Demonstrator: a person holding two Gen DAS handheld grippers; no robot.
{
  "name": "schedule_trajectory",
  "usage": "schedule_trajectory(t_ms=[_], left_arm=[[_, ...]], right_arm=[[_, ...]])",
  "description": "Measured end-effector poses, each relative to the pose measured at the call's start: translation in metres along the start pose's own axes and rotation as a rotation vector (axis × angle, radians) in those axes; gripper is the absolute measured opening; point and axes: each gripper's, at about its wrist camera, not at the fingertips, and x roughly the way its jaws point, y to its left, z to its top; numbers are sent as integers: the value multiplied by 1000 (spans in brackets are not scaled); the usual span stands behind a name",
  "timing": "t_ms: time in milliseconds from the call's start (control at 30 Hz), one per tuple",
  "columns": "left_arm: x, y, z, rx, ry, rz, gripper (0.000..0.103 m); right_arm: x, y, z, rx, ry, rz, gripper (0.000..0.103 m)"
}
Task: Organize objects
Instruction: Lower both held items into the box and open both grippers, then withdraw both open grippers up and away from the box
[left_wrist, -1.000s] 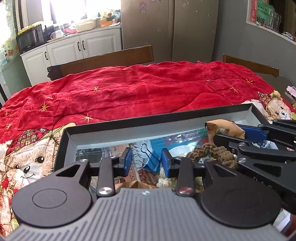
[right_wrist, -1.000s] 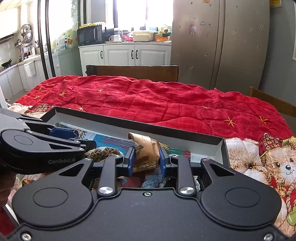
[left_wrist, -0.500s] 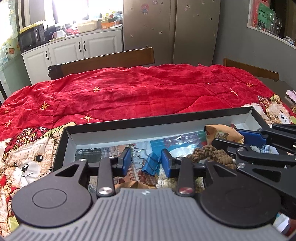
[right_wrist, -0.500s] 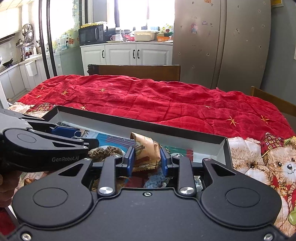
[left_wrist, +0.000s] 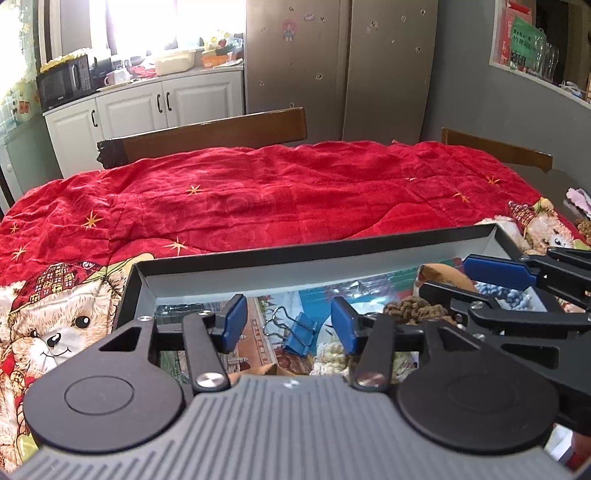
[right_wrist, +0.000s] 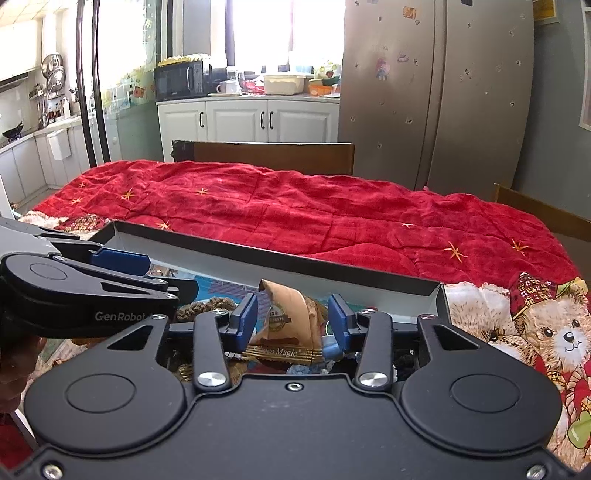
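Left gripper (left_wrist: 288, 325) is angled down into the black tray (left_wrist: 317, 254); its jaws are opening and stand moderately wide. A blue binder clip (left_wrist: 300, 332) is seen lying in the gap between the blue pads, apart from both, not gripped. Cream knitted yarn (left_wrist: 330, 350) lies just below the right pad. A brown braided cord (left_wrist: 413, 308) is seen to the right of that pad, near the other tool's fingers.

Right gripper (right_wrist: 291, 319) is also angled into the tray (right_wrist: 332, 264), jaws opening, at a narrower gap. A brown snack packet (right_wrist: 291, 321) stands between its pads, lettered "Magic" on the lower seam. A gap is visible on the right side; contact on the left side cannot be told. A blue item (right_wrist: 330, 349) is partly seen under the right pad.

Tray is set on a red quilt (left_wrist: 258, 199) with a teddy-bear print (right_wrist: 554, 328) beyond the right tool's right side. The tools are placed side by side, with the right one's fingers well ahead of the left one.
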Motion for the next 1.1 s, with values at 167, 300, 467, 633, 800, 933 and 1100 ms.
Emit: schedule_trajectory(t_ms=[167, 300, 467, 633, 800, 933, 1100], left_arm=[[-12, -3, 1, 11, -30, 2, 72], [-23, -3, 2, 6, -56, 11, 76], [-37, -3, 0, 20, -75, 43, 82], [-52, 0, -1, 9, -97, 67, 86], [-65, 6, -4, -11, -108, 88, 87], [-75, 10, -6, -23, -113, 98, 88], [-90, 9, -11, -14, -126, 110, 90]], right_arm=[[-10, -2, 2, 16, -22, 3, 44], [-20, -4, 4, 31, -40, 8, 47], [-30, -5, 5, 39, -50, 11, 49], [-44, -4, 6, 45, -67, 15, 52], [-57, -2, 8, 47, -77, 21, 54], [-67, -1, 8, 49, -80, 27, 55], [-82, 3, 6, 38, -84, 31, 56]])
